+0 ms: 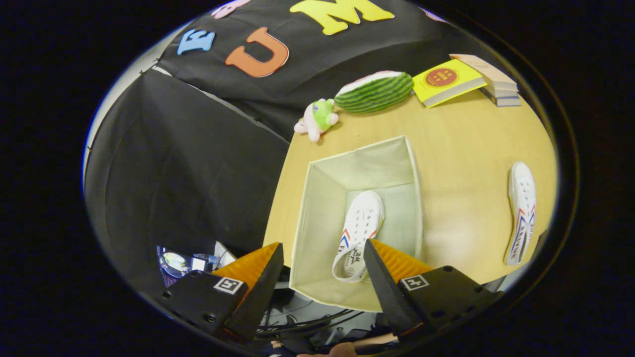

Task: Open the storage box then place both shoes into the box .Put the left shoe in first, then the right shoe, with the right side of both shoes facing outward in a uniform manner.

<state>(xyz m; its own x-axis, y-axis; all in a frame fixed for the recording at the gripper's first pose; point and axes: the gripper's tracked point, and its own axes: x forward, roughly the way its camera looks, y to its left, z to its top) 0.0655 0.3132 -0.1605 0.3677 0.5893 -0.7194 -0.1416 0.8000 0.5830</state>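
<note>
White shoe [359,225] sits in the box [317,198].
Jaws gape wide, holding nothing; other shoe [521,210] lies far right on the table [461,148], pointing away.

Table [461,134]: storage box [317,198], shoe [522,208], watermelon toy [374,91], plush [318,118], books [461,79].

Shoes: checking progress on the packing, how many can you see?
2. One shoe lies inside the open box, just ahead of the open gripper; the other shoe lies on the table beside the box.
</note>
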